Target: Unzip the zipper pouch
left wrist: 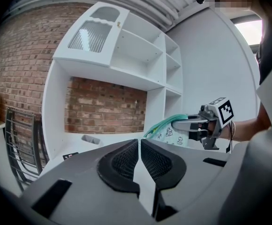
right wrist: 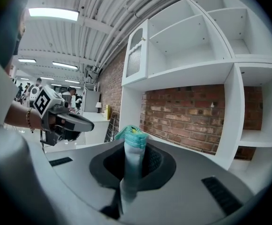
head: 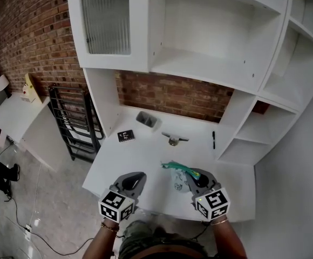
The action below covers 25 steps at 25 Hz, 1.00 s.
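Head cam down, other 2 level, shelves (head: 210, 69) shared

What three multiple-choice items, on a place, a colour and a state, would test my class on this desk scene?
1. Where does the black pen lie? A) on the desk, towards its right back; B) on a shelf; C) in a gripper.
2. What colour is the zipper edge of the pouch? A) red; B) teal; C) black.
3. The left gripper is: A) wide open; B) shut on the pouch; C) shut and empty.
Answers: 1 A, it rests on the desktop. 2 B, a teal strip shows in every view. 3 C, its fingers meet with nothing between.
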Each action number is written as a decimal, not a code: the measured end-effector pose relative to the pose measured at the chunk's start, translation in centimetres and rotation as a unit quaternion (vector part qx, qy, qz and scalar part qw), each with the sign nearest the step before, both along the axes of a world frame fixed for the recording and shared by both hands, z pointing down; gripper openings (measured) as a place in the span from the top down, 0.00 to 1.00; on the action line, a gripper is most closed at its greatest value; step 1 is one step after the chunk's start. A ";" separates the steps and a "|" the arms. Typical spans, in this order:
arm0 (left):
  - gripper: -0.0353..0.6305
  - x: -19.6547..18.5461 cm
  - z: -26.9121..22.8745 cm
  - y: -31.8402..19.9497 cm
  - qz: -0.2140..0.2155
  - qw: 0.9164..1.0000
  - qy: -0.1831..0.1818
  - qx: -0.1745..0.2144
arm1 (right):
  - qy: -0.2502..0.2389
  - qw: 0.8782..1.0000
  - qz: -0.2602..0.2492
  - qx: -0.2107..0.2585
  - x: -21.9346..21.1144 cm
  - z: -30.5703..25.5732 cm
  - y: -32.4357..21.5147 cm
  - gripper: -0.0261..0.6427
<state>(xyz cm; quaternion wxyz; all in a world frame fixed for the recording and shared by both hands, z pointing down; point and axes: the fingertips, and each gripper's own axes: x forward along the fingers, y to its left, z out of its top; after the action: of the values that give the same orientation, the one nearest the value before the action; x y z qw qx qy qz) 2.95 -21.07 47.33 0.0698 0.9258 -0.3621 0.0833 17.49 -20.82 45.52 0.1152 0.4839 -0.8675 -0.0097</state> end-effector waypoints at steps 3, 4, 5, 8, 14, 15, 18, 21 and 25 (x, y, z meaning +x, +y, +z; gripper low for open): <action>0.94 -0.6 -0.1 0.0 -0.001 1.000 -0.001 0.005 | 0.004 1.000 0.004 0.008 0.1 -0.6 -1.2 0.95; 0.94 -0.7 -0.1 0.2 -0.001 1.000 0.000 0.007 | 0.013 1.000 0.004 0.012 0.1 -0.7 -1.6 0.95; 0.94 -0.9 -0.1 0.3 0.000 1.000 0.001 0.010 | 0.023 1.000 0.003 0.015 0.0 -0.6 -2.0 0.95; 0.94 -1.3 0.3 0.5 -0.001 1.000 0.001 0.007 | 0.042 0.999 -0.002 0.017 -0.5 -0.3 -3.2 0.95; 0.94 -2.6 0.2 0.3 -0.013 1.000 0.017 0.004 | 0.043 0.999 -0.006 0.007 -1.3 0.5 -5.6 0.95; 0.94 -2.9 0.1 0.3 -0.016 1.000 0.020 0.003 | 0.042 0.999 -0.007 0.005 -1.5 0.7 -6.0 0.95; 0.94 -3.7 -0.8 0.3 -0.024 0.999 0.043 0.005 | 0.035 0.999 -0.006 -0.005 -1.9 1.8 -7.4 0.95; 0.94 -4.4 -1.4 0.2 -0.033 0.998 0.046 0.013 | 0.026 0.999 -0.003 -0.023 -2.1 3.0 -9.1 0.95; 0.94 -5.3 -1.9 0.0 -0.043 0.998 0.038 0.022 | 0.024 0.999 -0.001 -0.032 -2.3 4.1 -12.0 0.95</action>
<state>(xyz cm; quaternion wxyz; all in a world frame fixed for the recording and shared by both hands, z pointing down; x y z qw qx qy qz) -2.38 -21.09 45.47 0.0665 0.9133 -0.4000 0.0370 15.15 -32.78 49.57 0.1517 0.4791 -0.8645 0.0061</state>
